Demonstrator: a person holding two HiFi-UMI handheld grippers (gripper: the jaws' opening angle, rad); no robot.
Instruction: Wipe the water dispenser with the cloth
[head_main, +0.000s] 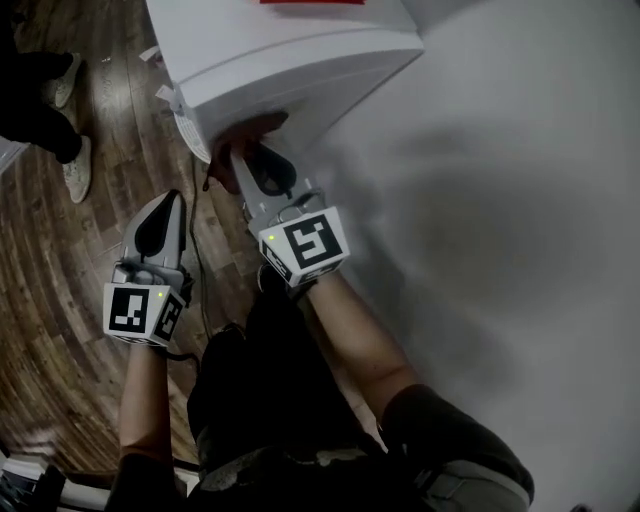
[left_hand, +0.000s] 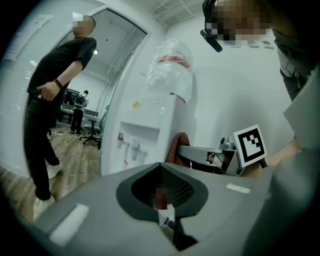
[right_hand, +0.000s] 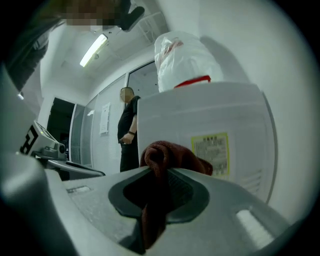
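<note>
Maroon cloth (right_hand: 172, 152) is bunched up and clamped between the jaws of my right tool (head_main: 250, 165). One rounded fold stands above the jaw tips and a tail hangs down through the gap. It looks soft, light and limp, so I judge it will fold and drag against the surface, not slide flat. It can't break, but it could work loose if the pinch is only on an edge. Here the grip seems to be on the gathered middle, which I think is the right place because it leaves a pad of fabric ahead of the jaws to rub with.

From the head view, the cloth sits right against the side panel of the water dispenser (head_main: 290, 50), just under its upper edge, with the right tool directly behind it. In the right gripper view, a yellow-edged label (right_hand: 211, 152) on that panel lies just beyond the cloth. Whether the fabric is pressing on the panel or only close to it I can't say for sure.

My left tool (left_hand: 161, 170) is away from the dispenser's front, over the wooden floor (head_main: 60, 290). Its jaws are together and hold nothing.
</note>
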